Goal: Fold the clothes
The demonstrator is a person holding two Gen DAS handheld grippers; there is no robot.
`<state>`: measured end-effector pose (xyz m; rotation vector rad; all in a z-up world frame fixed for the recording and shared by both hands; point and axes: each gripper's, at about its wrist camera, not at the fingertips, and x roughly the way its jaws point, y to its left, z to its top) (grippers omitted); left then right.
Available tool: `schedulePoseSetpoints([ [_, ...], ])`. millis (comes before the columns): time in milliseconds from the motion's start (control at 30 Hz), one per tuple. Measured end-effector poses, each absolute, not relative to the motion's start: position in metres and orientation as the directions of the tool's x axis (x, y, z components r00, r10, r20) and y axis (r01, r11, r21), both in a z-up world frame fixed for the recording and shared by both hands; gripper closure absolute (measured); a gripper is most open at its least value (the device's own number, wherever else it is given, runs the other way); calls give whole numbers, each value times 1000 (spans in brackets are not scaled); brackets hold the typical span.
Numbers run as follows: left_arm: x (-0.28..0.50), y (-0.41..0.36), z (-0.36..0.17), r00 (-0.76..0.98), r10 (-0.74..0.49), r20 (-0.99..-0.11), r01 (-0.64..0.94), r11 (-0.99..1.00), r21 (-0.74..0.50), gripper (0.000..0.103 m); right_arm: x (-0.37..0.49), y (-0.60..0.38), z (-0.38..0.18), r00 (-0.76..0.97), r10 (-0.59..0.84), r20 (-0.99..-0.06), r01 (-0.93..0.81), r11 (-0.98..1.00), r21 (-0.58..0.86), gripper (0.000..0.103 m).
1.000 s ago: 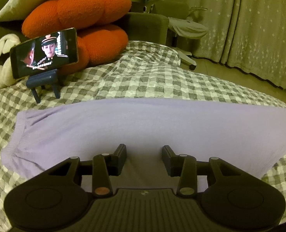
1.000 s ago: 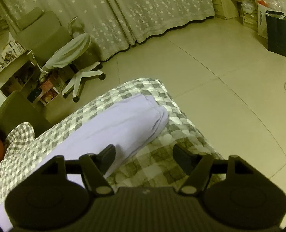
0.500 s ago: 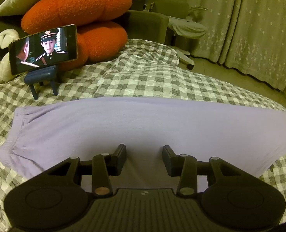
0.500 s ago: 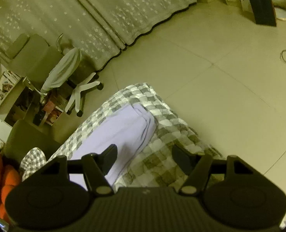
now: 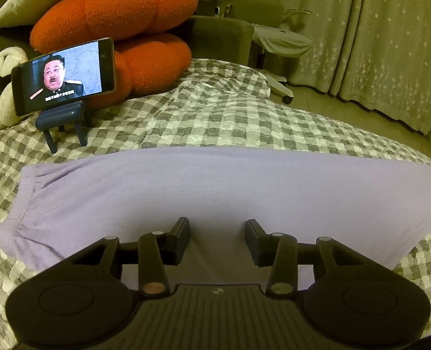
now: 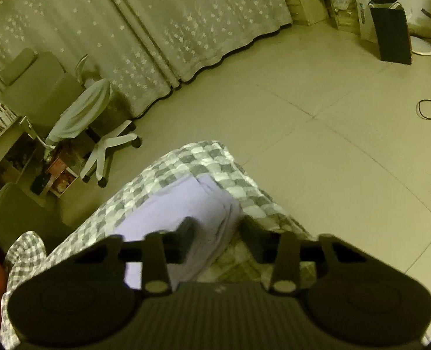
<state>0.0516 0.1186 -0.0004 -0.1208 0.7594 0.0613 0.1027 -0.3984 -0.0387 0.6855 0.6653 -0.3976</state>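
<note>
1. The lilac, soft-knit garment [image 5: 215, 192] lies flat in a long band across the grey-and-white checked bed cover [image 5: 215, 122]; its narrow end [image 6: 212, 204] reaches the bed's corner near the pale tiled floor [image 6: 332, 145].
2. The right gripper [image 6: 216, 233] hangs over that end with its jaws closing. The garment's edge lies between them, but blur hides whether the pads press the cloth yet.
3. The left gripper [image 5: 217, 234] stands half-open above the garment's near edge, holding nothing.
4. To do this step well, I judge the right gripper should bite all the layers at the hem, not the cover beneath, and lift only once the grip is firm, while the left pins or takes the near edge so the fold lands square.
5. Only the left view shows the garment's far hem, the phone on a small dark stand [image 5: 63, 75] and the orange knitted cushions [image 5: 122, 5].
6. Only the right view shows the bed's corner, the floor and the black paper bag [image 6: 390, 29].
</note>
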Motion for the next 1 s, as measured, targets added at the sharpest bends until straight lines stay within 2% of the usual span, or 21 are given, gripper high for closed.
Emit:
schedulePoseSetpoints([
  [100,52,118,0,724,13,-690,-98,992,-84,61,102,-400,-41,732,-123,-670,545,696,467,92],
  [167,52,118,0,724,13,-690,-97,992,-84,61,100,-401,-41,741,-119,-661,542,686,484,94],
  [533,52,119,1,721,11,-693,-96,992,-85,61,97,-400,-43,742,-139,-656,552,682,480,95],
  [1000,51,118,2,712,1,-702,-86,993,-86,60,97,-354,-8,831,-159,-534,415,816,403,95],
])
